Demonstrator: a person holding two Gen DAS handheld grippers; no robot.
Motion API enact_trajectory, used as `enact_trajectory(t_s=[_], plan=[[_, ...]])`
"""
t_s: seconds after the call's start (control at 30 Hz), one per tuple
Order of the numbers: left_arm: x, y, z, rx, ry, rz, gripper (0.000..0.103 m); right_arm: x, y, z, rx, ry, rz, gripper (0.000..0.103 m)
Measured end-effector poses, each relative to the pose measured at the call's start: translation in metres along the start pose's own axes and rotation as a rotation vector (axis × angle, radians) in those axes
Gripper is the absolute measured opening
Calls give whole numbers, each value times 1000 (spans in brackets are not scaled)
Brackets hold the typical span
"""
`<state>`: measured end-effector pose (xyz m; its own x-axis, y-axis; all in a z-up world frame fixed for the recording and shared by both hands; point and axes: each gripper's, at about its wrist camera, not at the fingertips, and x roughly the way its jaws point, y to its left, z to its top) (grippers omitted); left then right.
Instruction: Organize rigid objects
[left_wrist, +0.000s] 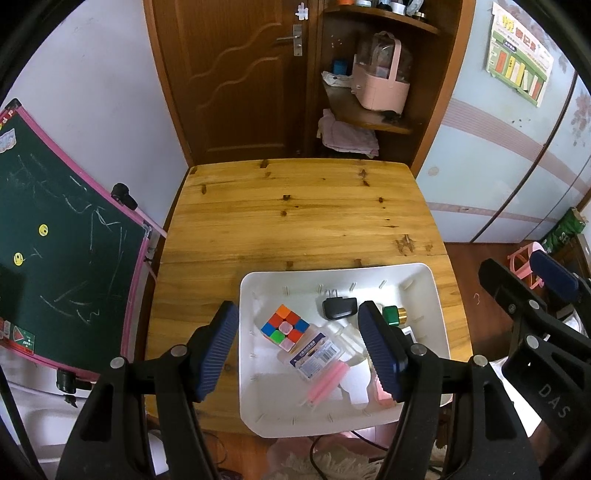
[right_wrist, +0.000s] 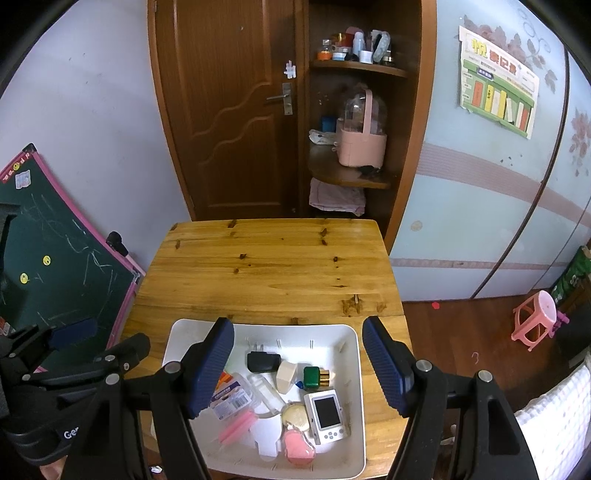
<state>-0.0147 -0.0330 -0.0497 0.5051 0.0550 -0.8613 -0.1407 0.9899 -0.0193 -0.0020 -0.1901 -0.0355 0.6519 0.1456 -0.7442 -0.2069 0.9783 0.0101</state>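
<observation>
A white bin (right_wrist: 354, 373) sits at the near edge of the wooden worktop (right_wrist: 273, 269), and all the small rigid things lie inside it. Toward its far wall rests a black plug adapter (right_wrist: 263, 362), with a cream wedge-shaped piece (right_wrist: 286, 376) just beside it and a green block with brass-coloured caps (right_wrist: 317, 377) to the right. A colourful puzzle cube (left_wrist: 284, 326) lies at the bin's left side, touching a clear box with a barcode label (left_wrist: 314, 354), and pink sticks (left_wrist: 327, 382) lie nearer the front. In the right wrist view a small white device with a dark screen (right_wrist: 327, 415) lies at the right, next to a round cream disc (right_wrist: 295, 417) and a pink heart-shaped case (right_wrist: 297, 445). The left hand-held gripper (left_wrist: 301, 350) hangs above the bin with its jaws spread apart and nothing between the pads. The right hand-held gripper (right_wrist: 299, 369) is likewise released, empty, above the bin.
</observation>
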Motion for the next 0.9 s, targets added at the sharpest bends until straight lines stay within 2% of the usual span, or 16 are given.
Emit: enact_trajectory(t_s=[0.9], plan=[[5,0,3,11,5,3,71,5,-5,5,-1,-3,-14,73]])
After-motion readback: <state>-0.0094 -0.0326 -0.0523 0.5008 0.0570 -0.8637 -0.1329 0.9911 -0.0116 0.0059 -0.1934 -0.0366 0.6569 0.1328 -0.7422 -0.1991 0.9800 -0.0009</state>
